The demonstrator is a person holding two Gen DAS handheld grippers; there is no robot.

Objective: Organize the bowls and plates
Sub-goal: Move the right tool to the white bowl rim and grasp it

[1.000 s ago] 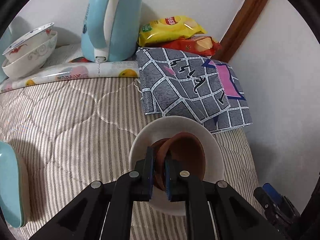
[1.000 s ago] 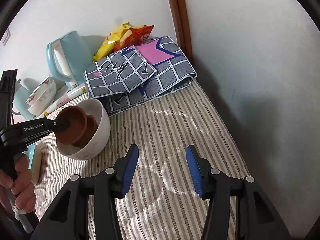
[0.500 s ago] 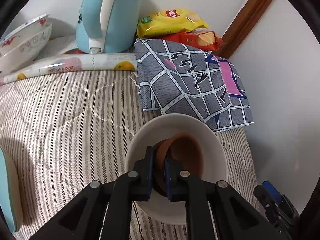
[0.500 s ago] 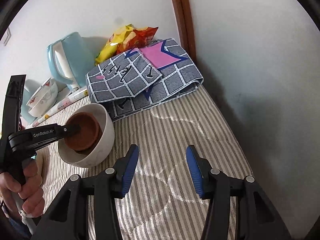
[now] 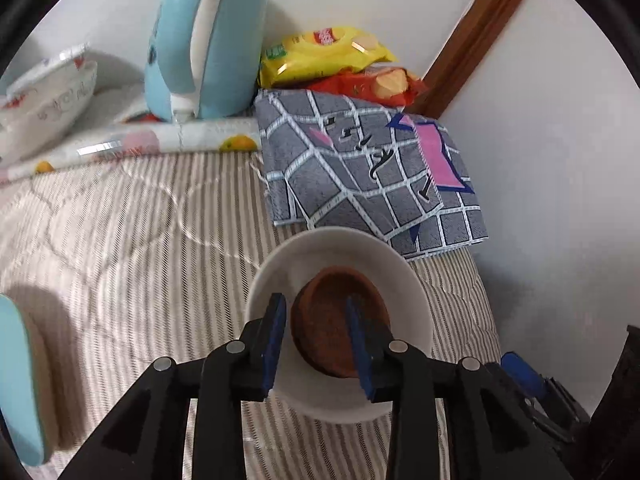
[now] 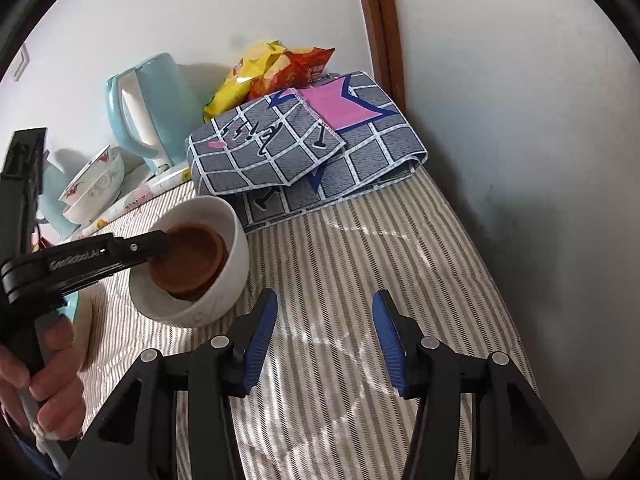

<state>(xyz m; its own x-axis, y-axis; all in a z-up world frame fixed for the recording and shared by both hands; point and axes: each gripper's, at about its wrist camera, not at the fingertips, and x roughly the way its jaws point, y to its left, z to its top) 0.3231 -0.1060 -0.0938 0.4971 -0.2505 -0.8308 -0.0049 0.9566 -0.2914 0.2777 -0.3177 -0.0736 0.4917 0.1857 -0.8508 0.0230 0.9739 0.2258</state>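
A small brown bowl (image 5: pixel 334 320) lies inside a white bowl (image 5: pixel 288 256) on the striped bed cover; both also show in the right wrist view, the brown bowl (image 6: pixel 192 256) within the white bowl (image 6: pixel 236 248). My left gripper (image 5: pixel 316 320) is open, its jaws astride the brown bowl's near rim, one inside and one outside. My right gripper (image 6: pixel 324 320) is open and empty above the cover, right of the white bowl. Two stacked patterned bowls (image 5: pixel 44 104) sit at the far left.
A light blue kettle (image 5: pixel 204 40) stands at the back by the wall. Snack bags (image 5: pixel 324 50) and a folded grey checked cloth (image 5: pixel 360 176) lie at the back right. A light blue plate's edge (image 5: pixel 16 380) shows at left. The wall runs along the right.
My left gripper has opened and let go of the brown bowl, which now rests lower in the white bowl. The right gripper has stayed open and drifted slightly.
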